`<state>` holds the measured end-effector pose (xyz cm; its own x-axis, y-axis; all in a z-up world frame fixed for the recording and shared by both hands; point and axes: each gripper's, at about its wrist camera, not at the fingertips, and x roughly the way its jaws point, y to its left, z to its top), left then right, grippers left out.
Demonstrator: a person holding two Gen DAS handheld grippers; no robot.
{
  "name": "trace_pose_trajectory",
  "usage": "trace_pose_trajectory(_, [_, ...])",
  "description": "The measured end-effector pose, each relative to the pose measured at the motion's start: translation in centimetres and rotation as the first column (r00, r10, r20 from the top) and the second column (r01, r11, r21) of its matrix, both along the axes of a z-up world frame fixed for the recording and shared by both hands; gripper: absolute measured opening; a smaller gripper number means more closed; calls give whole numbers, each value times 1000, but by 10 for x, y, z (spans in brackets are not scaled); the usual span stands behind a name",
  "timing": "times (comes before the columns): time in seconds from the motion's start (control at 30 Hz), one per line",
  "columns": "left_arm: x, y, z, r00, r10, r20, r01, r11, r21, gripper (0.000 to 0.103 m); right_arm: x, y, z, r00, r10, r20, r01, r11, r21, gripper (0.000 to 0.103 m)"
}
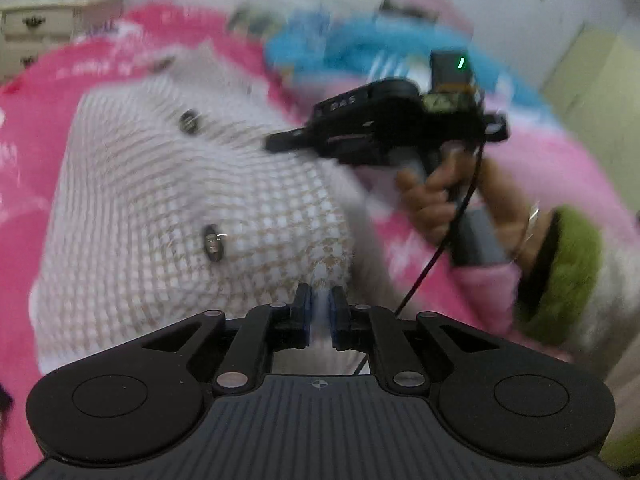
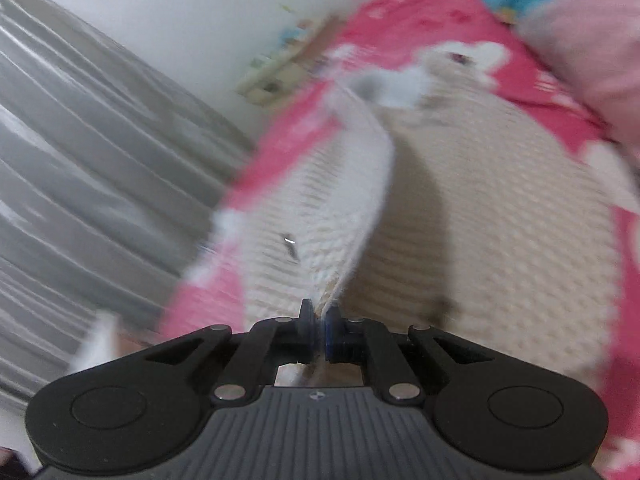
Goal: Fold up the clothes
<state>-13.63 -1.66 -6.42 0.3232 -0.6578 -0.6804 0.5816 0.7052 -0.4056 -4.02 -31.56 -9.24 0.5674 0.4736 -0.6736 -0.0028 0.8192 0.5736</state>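
Knit cream cardigan (image 1: 192, 200) on pink bedspread (image 1: 24, 168) | left gripper (image 1: 319, 312) pinches hem | right gripper (image 2: 319, 320) clamps front edge, raised for folding over

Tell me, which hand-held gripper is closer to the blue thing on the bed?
Right. The right hand-held gripper is just below the blue thing; the left hand-held gripper pinches the white jacket farther back.

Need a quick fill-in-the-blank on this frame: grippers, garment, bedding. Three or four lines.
1. Both grippers are shut on the same cream ____ with dark buttons.
2. The cardigan lies on a ____ blanket.
3. The left gripper pinches the cardigan's ____.
4. The right gripper lifts its edge into a ____ ridge.

Missing words: cardigan; pink; edge; raised
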Motion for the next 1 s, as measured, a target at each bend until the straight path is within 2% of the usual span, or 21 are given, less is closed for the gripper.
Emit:
trace_pose_trajectory(0.03, [0,-1,-4,1000,-9,-18,9,1000,17,10,-5,-2,-9,1000,-14,-19,13,998,-54,6])
trace_pose_trajectory(0.1, [5,14,-3,999,24,-31,-24,1000,-5,12,-8,-6,-22,999,-23,-30,17,985,-173,6])
trace_pose_trajectory(0.2, [18,47,-3,986,159,-54,-160,987,-11,20,-10,-6,-30,999,-15,-37,4,955,-295,5])
trace_pose_trajectory(0.3, [32,77,-17,946,320,-51,-316,946,67,22,-15,3,-30,999,31,-34,-43,905,-423,5])
trace_pose_trajectory(0.37, [41,97,-26,905,422,-42,-415,902,119,24,-19,13,-26,997,67,-30,-73,869,-489,4])
trace_pose_trajectory(0.47, [63,110,-57,859,512,-13,-500,844,193,25,-22,22,-20,995,100,-30,-100,819,-564,4])
trace_pose_trajectory(0.5, [70,115,-69,846,532,-19,-517,830,209,25,-21,22,-19,994,101,-33,-102,810,-577,4])
trace_pose_trajectory(0.57, [90,117,-95,825,555,-108,-524,822,222,26,-21,24,-13,995,96,-37,-99,803,-588,4])
trace_pose_trajectory(0.6, [95,113,-102,824,546,-151,-514,833,205,26,-23,26,-8,995,92,-34,-94,805,-586,4])
trace_pose_trajectory(0.67, [93,101,-107,842,498,-206,-478,867,139,26,-28,33,10,996,93,-11,-82,808,-584,10])
trace_pose_trajectory(0.77, [77,70,-99,892,425,-154,-415,905,95,25,-33,47,48,989,119,88,-40,785,-619,18])
trace_pose_trajectory(0.83, [63,44,-94,915,382,-128,-375,924,80,22,-27,62,72,976,165,143,-48,802,-595,25])
trace_pose_trajectory(0.87, [58,32,-94,926,362,-111,-354,932,81,22,-21,73,82,966,200,162,-72,816,-573,26])
trace_pose_trajectory(0.93, [54,12,-97,941,329,-78,-323,943,85,21,-4,103,94,936,299,184,-163,834,-528,35])
trace_pose_trajectory(1.0, [49,-4,-97,948,309,-71,-305,950,63,18,16,141,97,892,416,177,-285,822,-494,40])
